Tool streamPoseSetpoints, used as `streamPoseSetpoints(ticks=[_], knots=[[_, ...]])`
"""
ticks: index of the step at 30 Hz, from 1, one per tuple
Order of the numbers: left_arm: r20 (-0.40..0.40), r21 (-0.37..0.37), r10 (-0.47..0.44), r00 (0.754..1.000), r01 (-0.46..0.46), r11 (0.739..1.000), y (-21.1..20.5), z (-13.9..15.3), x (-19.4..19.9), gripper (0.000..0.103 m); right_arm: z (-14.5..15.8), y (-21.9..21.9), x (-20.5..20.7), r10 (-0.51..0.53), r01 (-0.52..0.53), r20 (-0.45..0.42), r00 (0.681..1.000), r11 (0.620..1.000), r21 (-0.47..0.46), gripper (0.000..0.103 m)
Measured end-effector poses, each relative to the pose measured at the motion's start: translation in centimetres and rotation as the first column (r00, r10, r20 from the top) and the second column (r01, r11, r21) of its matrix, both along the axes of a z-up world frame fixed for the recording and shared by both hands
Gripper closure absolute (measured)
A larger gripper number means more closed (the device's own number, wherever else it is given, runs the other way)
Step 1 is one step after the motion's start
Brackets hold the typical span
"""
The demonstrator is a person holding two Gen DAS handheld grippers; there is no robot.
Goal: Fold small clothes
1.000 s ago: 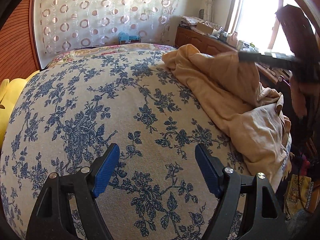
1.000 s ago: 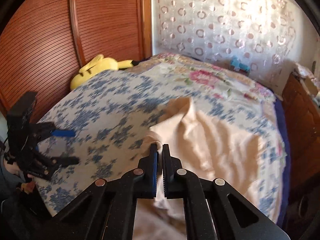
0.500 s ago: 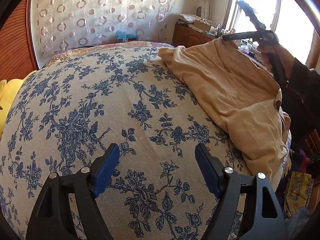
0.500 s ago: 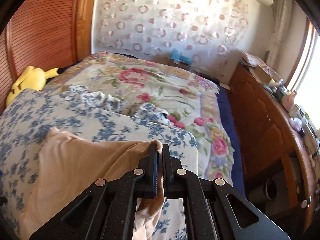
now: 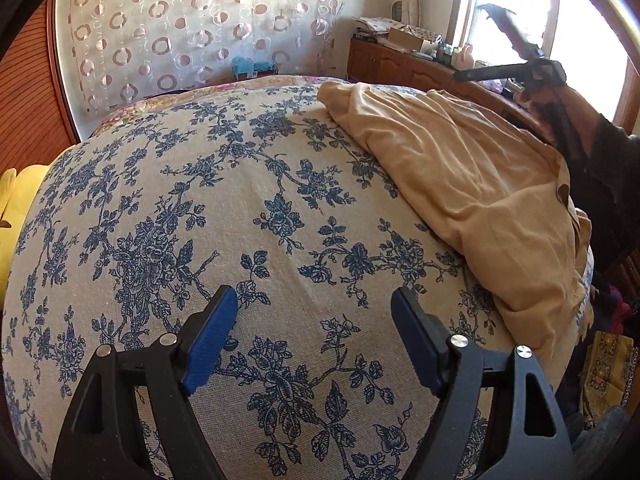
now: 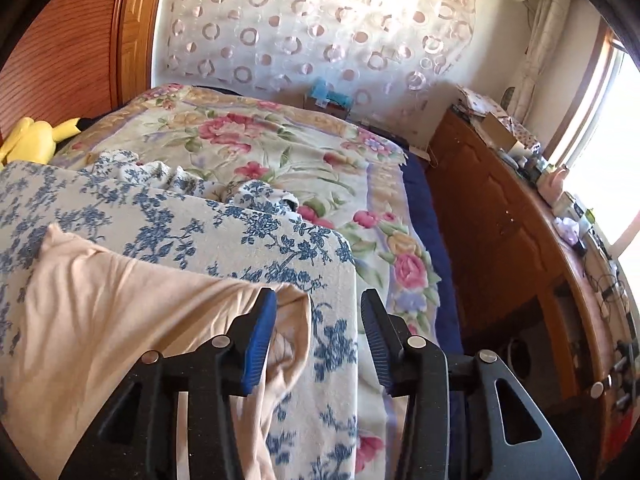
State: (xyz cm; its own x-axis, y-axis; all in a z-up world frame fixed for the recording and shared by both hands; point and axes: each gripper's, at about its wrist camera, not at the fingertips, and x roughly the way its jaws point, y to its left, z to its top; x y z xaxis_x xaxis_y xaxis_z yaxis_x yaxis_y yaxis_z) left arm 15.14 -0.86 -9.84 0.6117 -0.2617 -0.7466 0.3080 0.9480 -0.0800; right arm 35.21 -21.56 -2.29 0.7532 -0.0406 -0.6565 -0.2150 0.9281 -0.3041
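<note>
A peach garment point(image 5: 472, 184) lies rumpled along the right side of the blue-flowered bed cover point(image 5: 200, 208). My left gripper point(image 5: 314, 320) is open and empty, low over the bare cover, well left of the garment. My right gripper point(image 6: 318, 312) is open; the garment's corner point(image 6: 292, 300) lies loose by its left finger, and the rest of the garment point(image 6: 120, 312) spreads to the left. In the left wrist view the right gripper point(image 5: 516, 68) hangs above the garment's far right edge.
A pink-flowered quilt point(image 6: 280, 148) covers the bed's far end. A yellow plush toy point(image 6: 36, 140) lies by the wooden wardrobe. A wooden dresser point(image 6: 520, 240) with clutter runs along the right under the window. The bed's right edge drops off beside the garment.
My right gripper carried the garment's corner across to the bed's right side, then opened and let it go. The garment now lies spread flatter. My left gripper has stayed put.
</note>
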Motion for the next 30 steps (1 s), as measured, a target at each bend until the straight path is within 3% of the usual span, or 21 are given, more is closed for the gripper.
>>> streamPoseSetpoints(ticks=[6, 12, 15, 22, 24, 25, 26, 27, 30], knots=[[0.004, 0.062, -0.001, 1.0, 0.001, 0.998, -0.7, -0.1, -0.2, 0.023, 0.4, -0.7, -8.8, 0.179, -0.178, -0.001, 0.984, 0.974, 0.141, 0.056], [0.004, 0.065, 0.007, 1.0, -0.008, 0.998, -0.9, 0.0, -0.4, 0.023, -2.4, -1.0, -17.2, 0.21, -0.2, -0.029, 0.977, 0.958, 0.206, 0.056], [0.001, 0.011, -0.018, 1.0, 0.018, 1.0, -1.7, 0.7, -1.1, 0.023, -3.4, -1.0, -19.8, 0.21, -0.199, -0.026, 0.977, 0.955, 0.219, 0.048], [0.019, -0.088, -0.152, 0.988, 0.153, 0.984, -6.2, 3.0, -4.5, 0.026, -5.3, -2.1, -21.5, 0.158, -0.151, -0.028, 0.987, 0.973, 0.175, 0.047], [0.012, -0.1, -0.186, 0.982, 0.187, 0.977, -7.4, 3.2, -5.1, 0.03, -5.7, -2.4, -21.6, 0.157, -0.146, -0.045, 0.987, 0.972, 0.185, 0.059], [0.008, -0.106, -0.2, 0.98, 0.2, 0.974, -8.0, 3.2, -5.3, 0.034, -5.8, -2.8, -21.8, 0.161, -0.149, -0.045, 0.986, 0.969, 0.199, 0.084], [-0.003, -0.109, -0.213, 0.977, 0.211, 0.971, -8.5, 3.1, -5.4, 0.037, -5.8, -3.2, -22.1, 0.161, -0.148, -0.049, 0.986, 0.966, 0.212, 0.1], [-0.014, -0.111, -0.219, 0.976, 0.217, 0.97, -8.8, 3.0, -5.5, 0.043, -5.8, -3.6, -22.5, 0.158, -0.144, -0.048, 0.986, 0.965, 0.221, 0.1], [-0.047, -0.125, -0.248, 0.968, 0.24, 0.963, -9.9, 2.2, -5.9, 0.048, -5.3, -5.3, -24.1, 0.14, -0.132, -0.011, 0.99, 0.954, 0.269, 0.101]])
